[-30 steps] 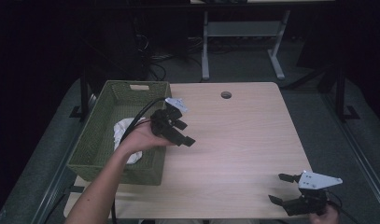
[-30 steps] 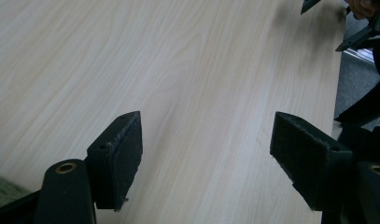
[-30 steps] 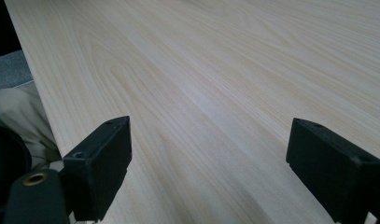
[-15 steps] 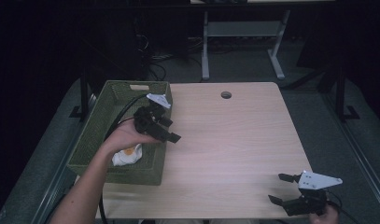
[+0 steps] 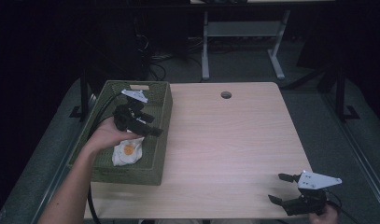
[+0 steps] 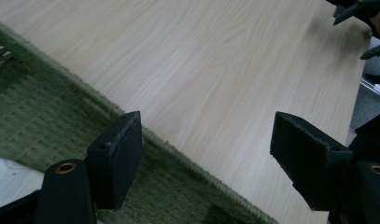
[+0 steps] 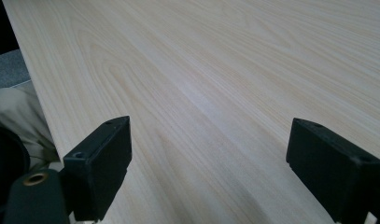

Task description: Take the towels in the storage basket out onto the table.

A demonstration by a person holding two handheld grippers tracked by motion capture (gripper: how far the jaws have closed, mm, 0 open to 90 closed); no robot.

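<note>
In the high view the left claw hangs over the green woven basket, which sits on the table at about nine o'clock from the table's middle. Its jaws stand apart and hold nothing, pointing toward three o'clock across the basket's right rim. Just below it, at about six o'clock from the claw, a white cloth with an orange spot lies on the basket floor, close to the person's left hand but not gripped. In the left gripper view the two black jaws are wide open above the basket's woven edge, with bare wood between them and a corner of the white cloth at the lower left.

The right claw rests low at the table's near edge, at about five o'clock from the table's middle, well apart from the basket. Its jaws are also spread and empty; the right gripper view shows only pale wood grain between them. A round hole sits at the far edge, near twelve o'clock.
</note>
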